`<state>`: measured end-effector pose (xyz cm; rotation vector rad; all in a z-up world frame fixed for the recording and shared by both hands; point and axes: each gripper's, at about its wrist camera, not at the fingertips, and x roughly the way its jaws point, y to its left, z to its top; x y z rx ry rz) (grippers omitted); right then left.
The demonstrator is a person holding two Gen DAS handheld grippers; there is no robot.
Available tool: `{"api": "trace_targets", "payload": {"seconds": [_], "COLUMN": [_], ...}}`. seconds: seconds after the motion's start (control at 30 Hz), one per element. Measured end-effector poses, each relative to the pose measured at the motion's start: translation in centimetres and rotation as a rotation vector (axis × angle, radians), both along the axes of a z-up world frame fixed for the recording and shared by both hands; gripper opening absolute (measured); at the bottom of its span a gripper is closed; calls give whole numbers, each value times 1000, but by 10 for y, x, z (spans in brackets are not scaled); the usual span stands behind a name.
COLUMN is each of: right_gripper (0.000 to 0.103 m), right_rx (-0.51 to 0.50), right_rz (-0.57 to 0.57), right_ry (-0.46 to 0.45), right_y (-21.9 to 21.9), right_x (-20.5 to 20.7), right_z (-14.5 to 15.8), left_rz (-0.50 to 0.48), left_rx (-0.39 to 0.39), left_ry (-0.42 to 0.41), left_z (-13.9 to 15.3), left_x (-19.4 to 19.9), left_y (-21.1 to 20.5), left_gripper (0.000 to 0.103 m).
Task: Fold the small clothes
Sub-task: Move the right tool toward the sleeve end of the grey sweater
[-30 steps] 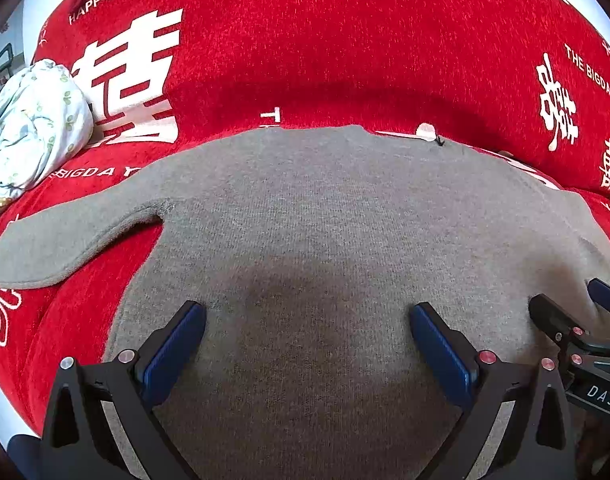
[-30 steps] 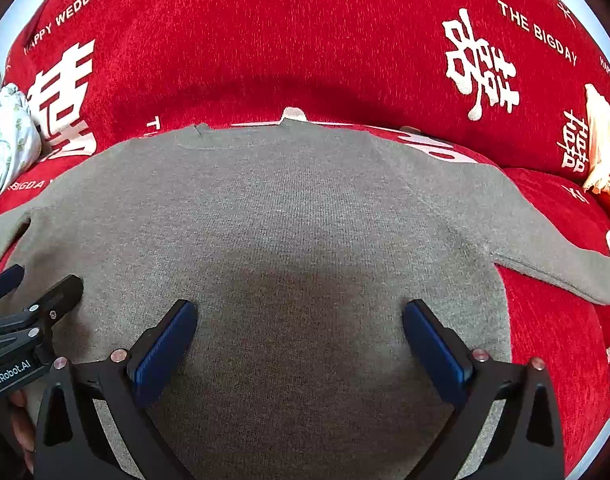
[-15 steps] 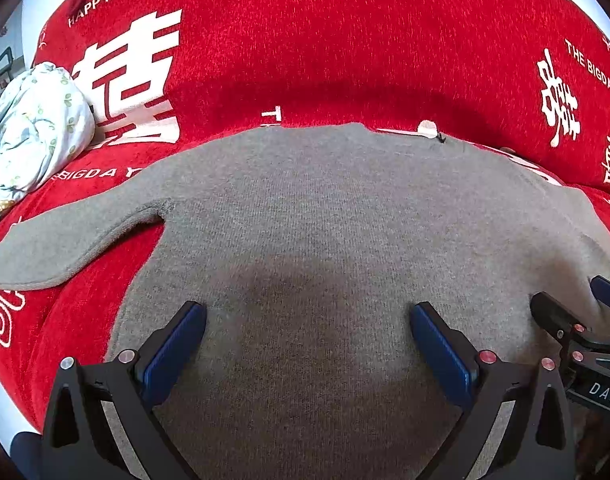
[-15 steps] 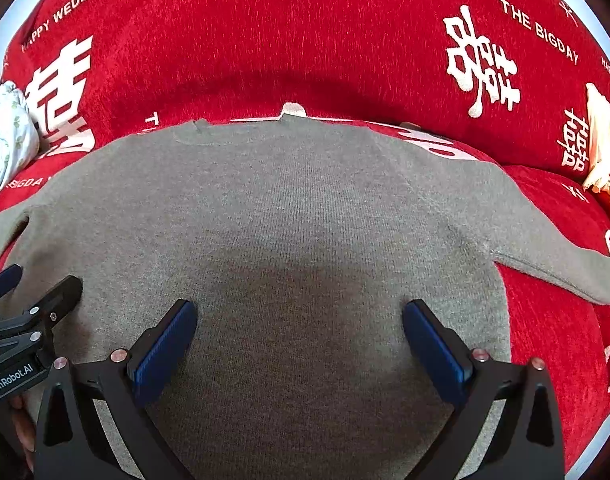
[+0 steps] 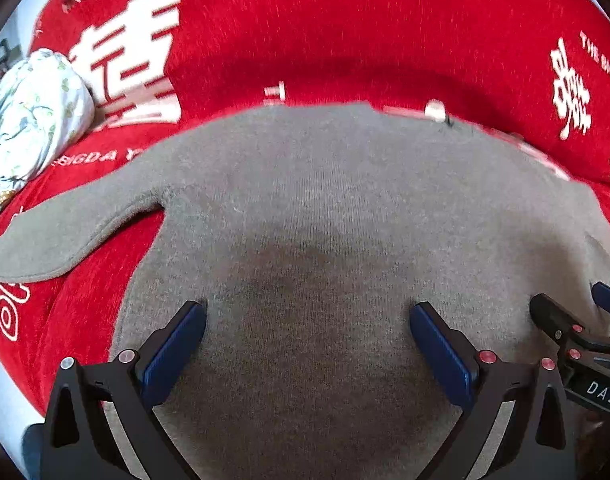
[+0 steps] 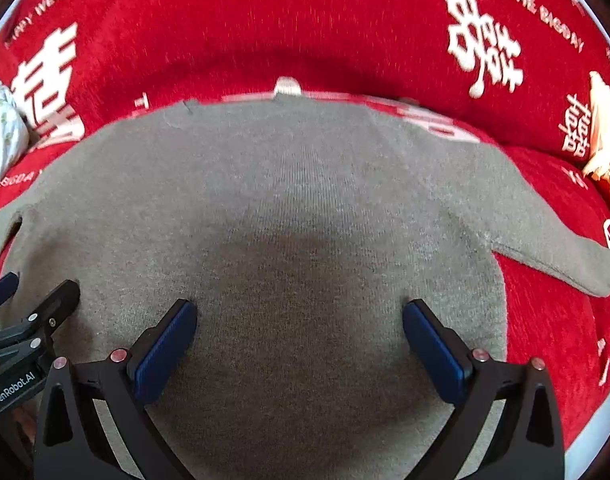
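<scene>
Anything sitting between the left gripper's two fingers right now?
Only the gray sweater: the left gripper is open over its bare knit, nothing else in the gap, as the left wrist view shows.

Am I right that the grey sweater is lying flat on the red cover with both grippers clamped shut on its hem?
Not quite. Both wrist views show the left gripper and right gripper wide open above the grey sweater, holding nothing. The sweater does lie flat on the red cover.

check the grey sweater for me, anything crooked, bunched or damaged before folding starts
Nothing stands out. The grey sweater lies flat on the red cover, both sleeves spread out to the sides, with no visible holes or bunching. Left gripper and right gripper are open above it.
</scene>
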<state>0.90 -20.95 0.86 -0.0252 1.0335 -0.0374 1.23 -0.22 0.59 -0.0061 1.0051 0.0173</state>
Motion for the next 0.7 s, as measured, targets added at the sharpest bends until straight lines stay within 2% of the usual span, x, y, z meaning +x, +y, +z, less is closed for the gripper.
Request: {"api": "trace_targets", "payload": {"seconds": [0.13,0.23,0.53,0.7], "right_gripper": [103,103,103,103], "right_rx": [5,6,5,2], "right_rz": [-16,-28,-27,-19], "right_ry": [127,165,164,162], "right_y": [-1,-1,1,1], "right_x": [14,19,20,21], "right_z": [2,2,4,3], "left_rz": [-16,-12,45,31], "left_rx": [-17,-13,-22,-21], "left_ry": [188,254,201,224], "left_z": [1,-1,-1,2], "left_x": [23,30,21,25], "left_y": [3,2,-1,1], "left_gripper": [103,103,103,103]}}
